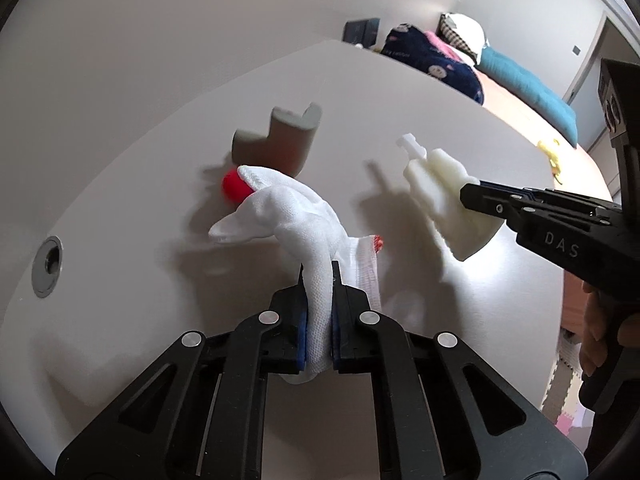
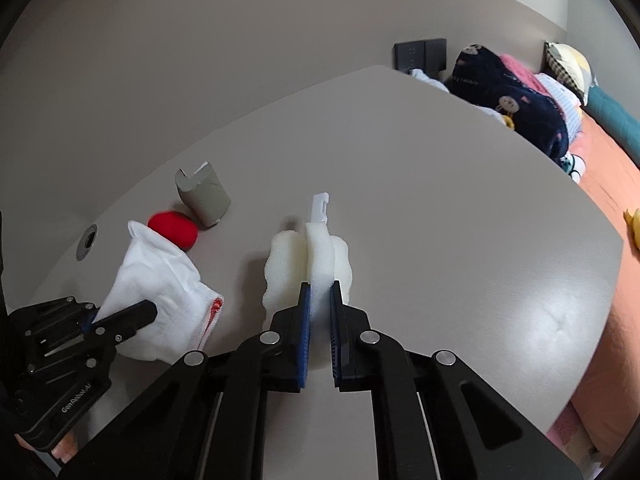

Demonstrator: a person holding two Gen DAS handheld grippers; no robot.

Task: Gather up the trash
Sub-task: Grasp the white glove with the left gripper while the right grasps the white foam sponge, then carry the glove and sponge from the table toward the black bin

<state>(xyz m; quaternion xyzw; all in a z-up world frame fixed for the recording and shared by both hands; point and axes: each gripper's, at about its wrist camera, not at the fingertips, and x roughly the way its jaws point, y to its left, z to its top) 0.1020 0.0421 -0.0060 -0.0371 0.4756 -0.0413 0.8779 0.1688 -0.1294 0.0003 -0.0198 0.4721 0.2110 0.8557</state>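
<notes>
I have both tools loaded. My left gripper (image 1: 317, 280) has its jaws pinched on the white cloth glove (image 1: 288, 208), gripping it near the cuff so that the fingers of the glove flop forward and away from me. My right gripper (image 2: 320, 292) has its jaws clamped on the white foam piece (image 2: 316, 256), biting a thin middle rib with the lumpy foam bulging out on either side; a small white plastic tab (image 2: 320, 206) sticks out beyond its far end.

Taking the red ball (image 2: 174, 228) on the table (image 2: 440, 220) as my landmark: the glove hangs just on my side of it, its fingertips overlapping the ball in the left wrist view, though I can't say from here whether they touch it. The grey foam corner guard (image 2: 202, 194) stands just behind the ball, tilted. The foam piece is off to the right of the ball, well clear of it, with its long axis running straight away from the right jaws. The round cable grommet (image 2: 87, 242) sits left of the ball.

I judge both held pieces are lifted or nearly lifted off the surface. For the remaining trash, the ball and guard lie dead ahead of the left jaws, so the left hand is nearer. No bin shows in either view.
</notes>
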